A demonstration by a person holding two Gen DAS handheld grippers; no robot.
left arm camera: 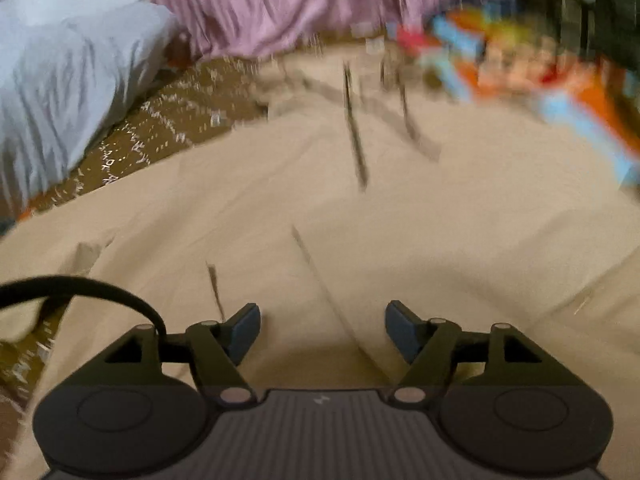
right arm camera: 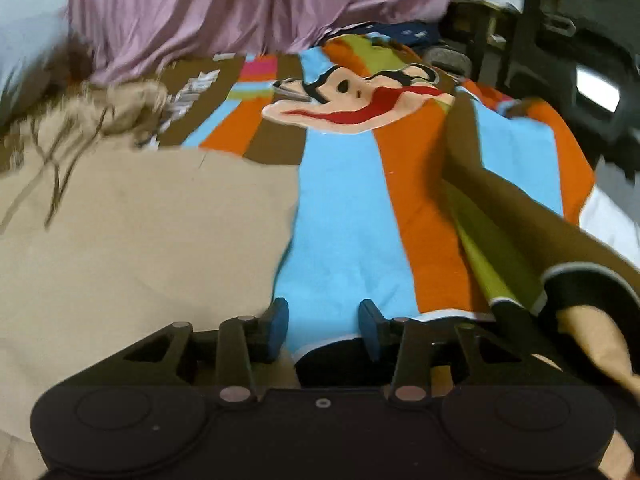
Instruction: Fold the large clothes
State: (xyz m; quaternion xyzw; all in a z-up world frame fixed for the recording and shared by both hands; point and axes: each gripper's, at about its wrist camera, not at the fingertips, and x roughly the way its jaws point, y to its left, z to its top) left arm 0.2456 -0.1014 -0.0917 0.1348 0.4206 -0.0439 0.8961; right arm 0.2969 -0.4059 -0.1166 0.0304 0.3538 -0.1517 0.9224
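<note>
Left gripper (left arm camera: pixel 322 330): seen closest in the left wrist view, jaws apart, nothing between the pads. It is held just above the beige garment (left arm camera: pixel 400 208), which fills the view below and ahead of it. A crease in the cloth runs from between the fingers away and to the left; dark drawstrings (left arm camera: pixel 356 136) lie farther out, towards the far end of the garment.

Right gripper (right arm camera: pixel 323 330): jaws partly apart, nothing clamped. It is held over the striped bedspread (right arm camera: pixel 344 220), not over the garment. In this view the beige garment (right arm camera: pixel 140 240) lies to the left of the gripper, its near edge just beside the left finger, and its length runs away towards the purple cloth (right arm camera: pixel 200 8) at the far side.

Relation judged decisive: the garment is directly under the left gripper and beside the right one, so the left is the nearer. The right edge of the garment would have to be reached by a move leftward.

Also noted: a pale grey pillow (left arm camera: pixel 68 80) at far left; a sleeve cuff (right arm camera: pixel 588 292) at lower right.
</note>
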